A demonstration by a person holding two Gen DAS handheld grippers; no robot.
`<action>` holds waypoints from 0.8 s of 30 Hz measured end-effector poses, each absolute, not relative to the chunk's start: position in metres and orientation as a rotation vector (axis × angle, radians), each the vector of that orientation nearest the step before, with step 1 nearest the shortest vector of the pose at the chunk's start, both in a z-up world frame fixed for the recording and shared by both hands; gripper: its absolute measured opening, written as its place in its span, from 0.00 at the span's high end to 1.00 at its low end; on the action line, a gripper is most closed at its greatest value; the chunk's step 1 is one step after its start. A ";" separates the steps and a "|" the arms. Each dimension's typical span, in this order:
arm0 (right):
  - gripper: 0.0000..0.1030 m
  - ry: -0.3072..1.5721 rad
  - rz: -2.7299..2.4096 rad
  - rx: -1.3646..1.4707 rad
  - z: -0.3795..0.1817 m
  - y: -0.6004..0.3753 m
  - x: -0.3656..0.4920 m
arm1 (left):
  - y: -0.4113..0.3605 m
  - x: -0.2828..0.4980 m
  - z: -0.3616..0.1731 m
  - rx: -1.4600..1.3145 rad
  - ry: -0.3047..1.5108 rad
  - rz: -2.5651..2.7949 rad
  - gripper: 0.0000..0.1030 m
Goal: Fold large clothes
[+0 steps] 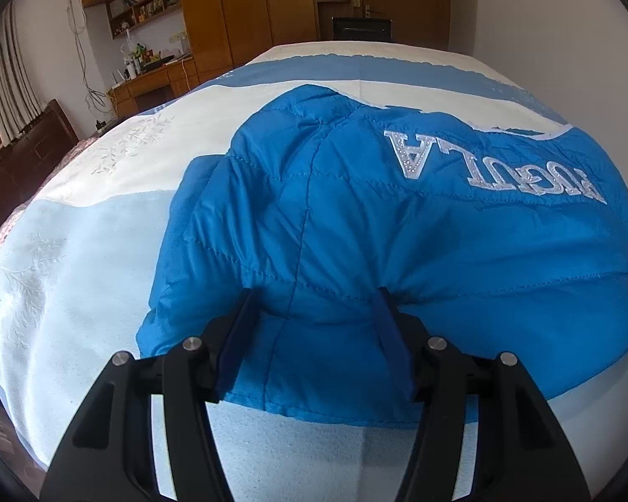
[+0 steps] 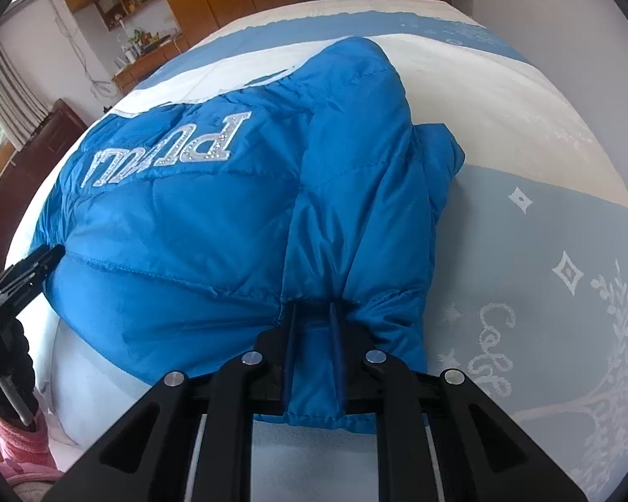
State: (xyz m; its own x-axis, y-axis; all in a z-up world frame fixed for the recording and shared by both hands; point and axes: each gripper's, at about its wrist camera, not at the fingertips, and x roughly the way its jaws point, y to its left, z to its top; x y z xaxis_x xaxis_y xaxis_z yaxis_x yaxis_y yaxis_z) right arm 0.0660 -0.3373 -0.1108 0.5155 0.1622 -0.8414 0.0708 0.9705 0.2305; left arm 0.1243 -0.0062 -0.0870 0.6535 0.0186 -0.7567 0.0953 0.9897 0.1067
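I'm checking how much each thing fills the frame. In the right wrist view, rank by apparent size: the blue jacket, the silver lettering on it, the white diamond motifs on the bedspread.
1. blue jacket
2. silver lettering
3. white diamond motifs, each smallest

Wooden wardrobes (image 1: 247, 4), curtained window (image 1: 8, 79)

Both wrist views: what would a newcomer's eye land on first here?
The bright blue quilted puffer jacket with silver rhinestone lettering sprawls across the pale blue and cream bedspread. At its near hem, the right gripper pinches a fold of fabric, while the left gripper straddles the hem with its jaws wider apart.
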 end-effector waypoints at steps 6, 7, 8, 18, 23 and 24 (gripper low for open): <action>0.87 1.029 0.052 0.262 -0.113 -0.338 0.066 | -0.005 0.124 -0.090 0.143 0.855 -0.054 0.45; 0.87 1.029 0.052 0.263 -0.113 -0.338 0.066 | -0.005 0.124 -0.090 0.143 0.854 -0.054 0.45; 0.87 1.029 0.051 0.262 -0.113 -0.338 0.065 | -0.005 0.123 -0.090 0.143 0.854 -0.054 0.45; 0.87 1.072 0.065 0.252 -0.097 -0.342 0.069 | -0.001 0.114 -0.077 0.135 0.845 -0.043 0.44; 0.86 1.073 0.093 0.281 -0.089 -0.348 0.068 | 0.007 0.092 -0.064 0.114 0.848 -0.023 0.40; 0.86 1.074 0.096 0.288 -0.089 -0.349 0.068 | 0.009 0.089 -0.063 0.106 0.852 -0.018 0.39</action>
State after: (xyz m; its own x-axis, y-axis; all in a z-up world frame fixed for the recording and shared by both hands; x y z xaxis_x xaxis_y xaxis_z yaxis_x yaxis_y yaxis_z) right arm 0.0681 -0.3489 -0.0890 0.4768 0.2163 -0.8520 0.0616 0.9586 0.2779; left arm 0.0890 0.0090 -0.0630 0.6583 0.0272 -0.7522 0.0581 0.9945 0.0868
